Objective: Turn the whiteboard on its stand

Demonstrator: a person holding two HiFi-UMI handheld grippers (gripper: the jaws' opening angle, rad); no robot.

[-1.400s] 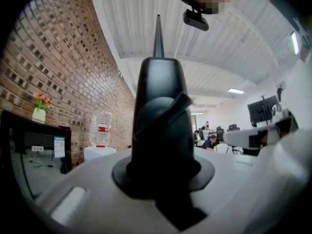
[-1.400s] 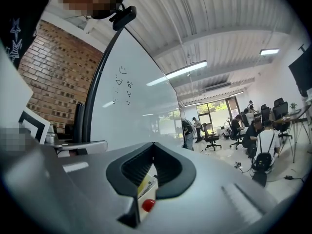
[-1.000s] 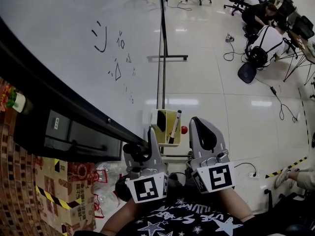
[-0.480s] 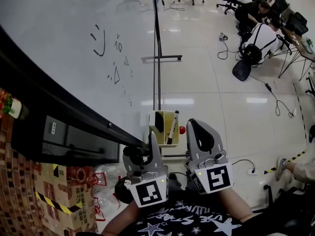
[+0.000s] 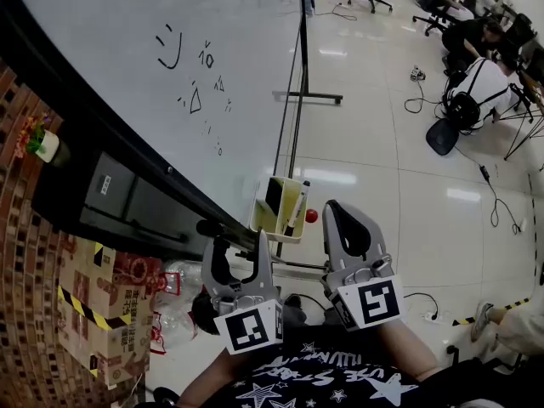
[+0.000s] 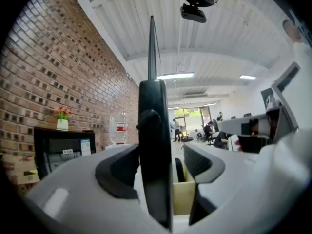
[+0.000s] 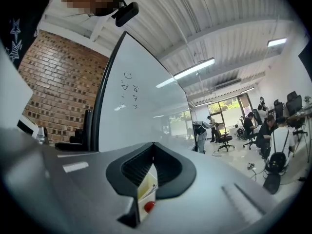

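While the whiteboard [image 5: 110, 49] fills 10 to 12 o'clock of the head view, its black frame edge [image 6: 155, 145] runs down toward 6 o'clock and passes between the jaws of the left gripper [image 5: 238, 249]. Those jaws are opening: the frame is still in the gap, but the right-hand pad stands clear of it, so no clamp now. The right gripper [image 5: 347, 219] sits at 5 o'clock, just beside the left one. It is clenched on nothing and touches neither the board nor the yellow marker tray [image 5: 280, 209] at centre.

The board's written face with the scribbles [image 5: 191, 75] faces the camera side. The stand post [image 5: 293, 100] rises at 12 o'clock, and a red knob [image 5: 312, 216] is just right of the tray.

Progress, my read: the grip on the edge is letting go, so either one push is finished or a regrip is coming. Can't tell from here how far the board has swung or whether the turn is complete. If it isn't, what's left is to retake the edge and carry it round.

Further out: brick wall [image 5: 25, 253] at 8 o'clock, people at desks [image 5: 476, 66] at 2 o'clock, well apart.
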